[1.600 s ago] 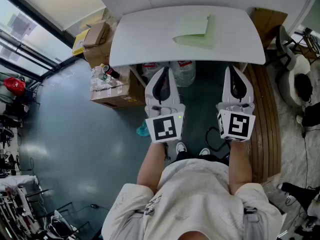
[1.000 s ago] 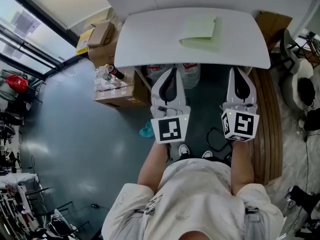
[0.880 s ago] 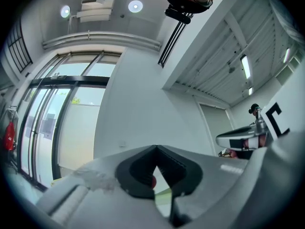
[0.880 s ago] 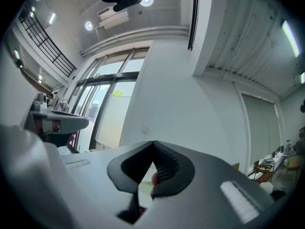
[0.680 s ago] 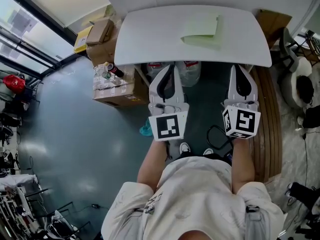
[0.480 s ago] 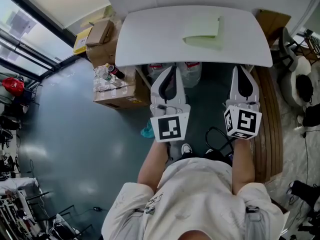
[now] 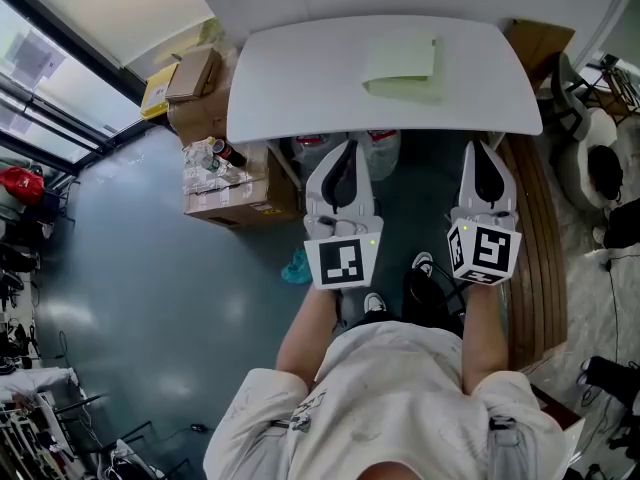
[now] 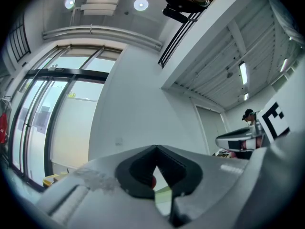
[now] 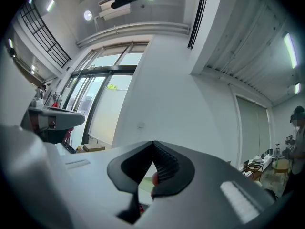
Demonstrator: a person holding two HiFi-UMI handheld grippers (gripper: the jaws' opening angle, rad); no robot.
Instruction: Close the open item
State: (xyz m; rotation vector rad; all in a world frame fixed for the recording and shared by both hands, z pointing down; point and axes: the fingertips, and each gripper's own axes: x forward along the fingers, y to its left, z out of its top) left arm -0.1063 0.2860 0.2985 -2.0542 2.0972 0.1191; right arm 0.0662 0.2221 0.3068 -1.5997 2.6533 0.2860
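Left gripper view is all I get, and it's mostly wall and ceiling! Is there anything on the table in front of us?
Observer: Yes. The head view shows a flat, pale green folder lying on the white table, toward its far side.
Operator: Is my claw close to it?
Observer: No. The left claw sits just short of the table's near edge. The folder lies beyond it and a bit to the right.
Operator: What's the other claw doing?
Observer: The right claw is level with yours, short of that same edge. It is shut and holds nothing.
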